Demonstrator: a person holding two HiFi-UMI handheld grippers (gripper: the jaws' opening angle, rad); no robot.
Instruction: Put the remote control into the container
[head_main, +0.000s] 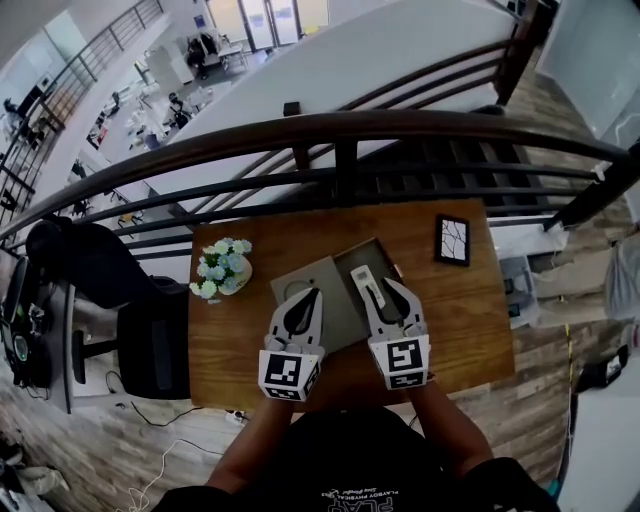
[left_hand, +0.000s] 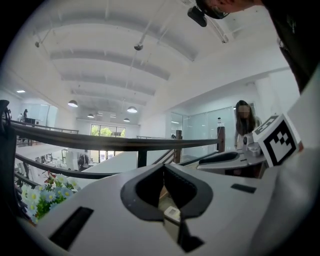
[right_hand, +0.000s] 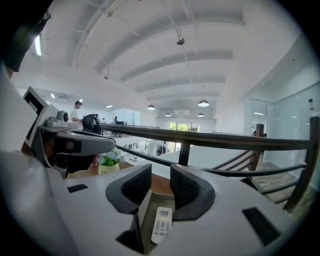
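Currently your remote control (right_hand: 161, 224) lies inside the container (head_main: 335, 300), which likely explains why your right gripper (right_hand: 161, 182) hangs narrowly parted and empty above it, your left gripper (left_hand: 163, 172) closed on nothing.

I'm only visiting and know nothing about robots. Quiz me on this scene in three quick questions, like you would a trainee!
1. True or false: the remote control lies inside the grey container.
2. What stands on the left side of the table? A) flowers B) a mug C) a laptop
3. Which has its jaws apart with nothing gripped: the left gripper or the right gripper?

Key: 1 true; 2 A; 3 right gripper.
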